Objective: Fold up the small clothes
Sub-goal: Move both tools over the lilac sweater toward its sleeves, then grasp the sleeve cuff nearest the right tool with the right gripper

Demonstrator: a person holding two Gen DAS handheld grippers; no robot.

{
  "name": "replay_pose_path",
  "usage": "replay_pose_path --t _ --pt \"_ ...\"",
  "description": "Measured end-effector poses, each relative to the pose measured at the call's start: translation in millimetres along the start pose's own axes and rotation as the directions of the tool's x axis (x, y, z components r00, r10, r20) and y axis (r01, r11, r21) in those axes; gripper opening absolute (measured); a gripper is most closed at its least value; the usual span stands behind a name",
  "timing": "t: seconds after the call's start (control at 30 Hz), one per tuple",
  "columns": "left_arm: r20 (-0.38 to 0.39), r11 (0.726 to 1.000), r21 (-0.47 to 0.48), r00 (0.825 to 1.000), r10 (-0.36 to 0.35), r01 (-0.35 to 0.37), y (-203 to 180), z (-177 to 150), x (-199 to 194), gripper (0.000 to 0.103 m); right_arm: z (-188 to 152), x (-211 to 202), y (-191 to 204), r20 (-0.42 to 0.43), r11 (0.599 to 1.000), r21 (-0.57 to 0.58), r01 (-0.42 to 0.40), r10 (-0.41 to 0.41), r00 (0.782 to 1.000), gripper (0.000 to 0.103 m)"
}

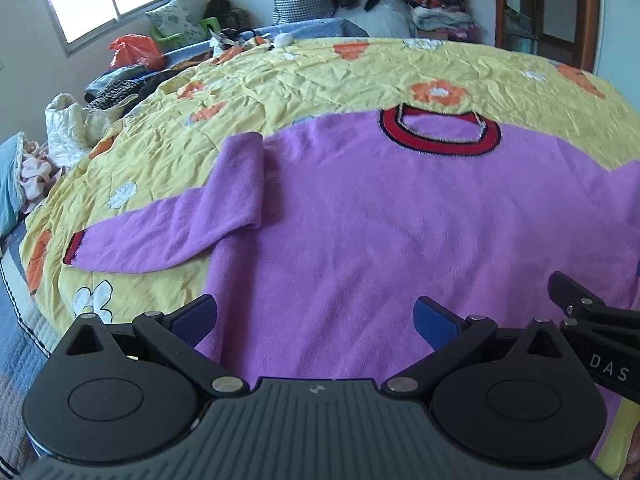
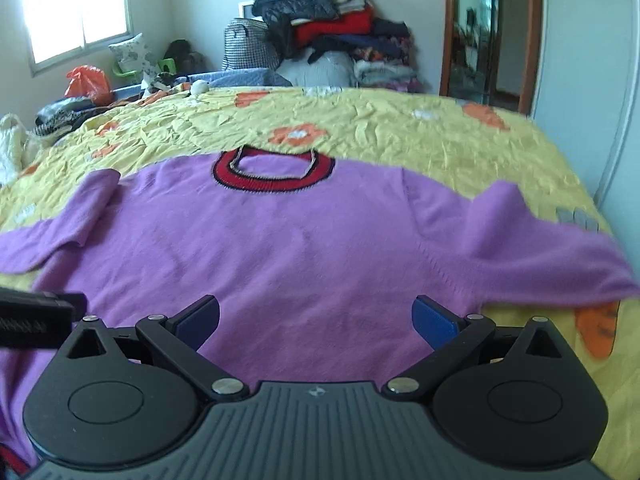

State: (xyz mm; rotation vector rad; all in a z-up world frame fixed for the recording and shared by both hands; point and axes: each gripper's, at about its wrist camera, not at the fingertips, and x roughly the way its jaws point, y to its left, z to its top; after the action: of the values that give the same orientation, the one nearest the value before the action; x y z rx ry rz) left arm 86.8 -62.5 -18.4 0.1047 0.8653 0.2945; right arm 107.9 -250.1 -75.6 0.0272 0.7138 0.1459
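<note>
so the purple sweater (image 1: 360,216) is laid out flat on the yellow flowered bedspread (image 1: 320,76), filling the middle of both views, red collar (image 1: 440,132) toward the top of the frame. folding looks barely begun: the body is fully spread, the sleeve at the left of the left view (image 1: 168,236) is bent and bunched at the shoulder, and the sleeve at the right of the right view (image 2: 540,256) sticks out sideways. left gripper (image 1: 316,320) and right gripper (image 2: 316,320) both hang near the hem at the bottom of frame, fingers spread wide, holding nothing. sleeves and body folds are all left, i'd say.
</note>
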Motion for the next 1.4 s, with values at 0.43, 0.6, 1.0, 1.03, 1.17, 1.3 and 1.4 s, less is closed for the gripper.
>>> replay_pose_path --t 0.43,0.6,1.0,1.03,1.17,1.3,1.4 --pt "-0.004 0.996 0.039 0.997 -0.082 0.082 -15 19 33 0.103 -1 25 -60 -0.031 0.984 -0.04 0.174 -0.175 0.984 0.103" --pt "-0.03 0.985 0.098 0.99 -0.137 0.139 -26 25 49 0.103 -3 31 -98 -0.136 0.974 0.118 0.196 -0.18 0.974 0.103" --pt "-0.073 0.97 0.091 0.973 -0.217 0.224 -30 26 64 0.103 -4 33 -111 -0.19 0.947 0.164 0.278 -0.246 0.95 0.103" --pt "-0.076 0.97 0.092 0.972 -0.221 0.227 -31 26 65 0.103 -4 33 -113 -0.192 0.944 0.163 0.287 -0.256 0.948 0.103" --pt "-0.082 0.967 0.095 0.97 -0.227 0.235 -35 27 67 0.103 0 35 -125 -0.181 0.935 0.168 0.311 -0.281 0.942 0.103" --pt "-0.089 0.966 0.09 0.968 -0.233 0.241 -38 31 68 0.103 1 48 -150 -0.221 0.918 0.188 0.35 -0.307 0.925 0.103" --pt "-0.098 0.965 0.084 0.966 -0.241 0.249 -40 33 70 0.103 -1 46 -176 -0.212 0.896 0.291 0.335 -0.281 0.936 0.103"
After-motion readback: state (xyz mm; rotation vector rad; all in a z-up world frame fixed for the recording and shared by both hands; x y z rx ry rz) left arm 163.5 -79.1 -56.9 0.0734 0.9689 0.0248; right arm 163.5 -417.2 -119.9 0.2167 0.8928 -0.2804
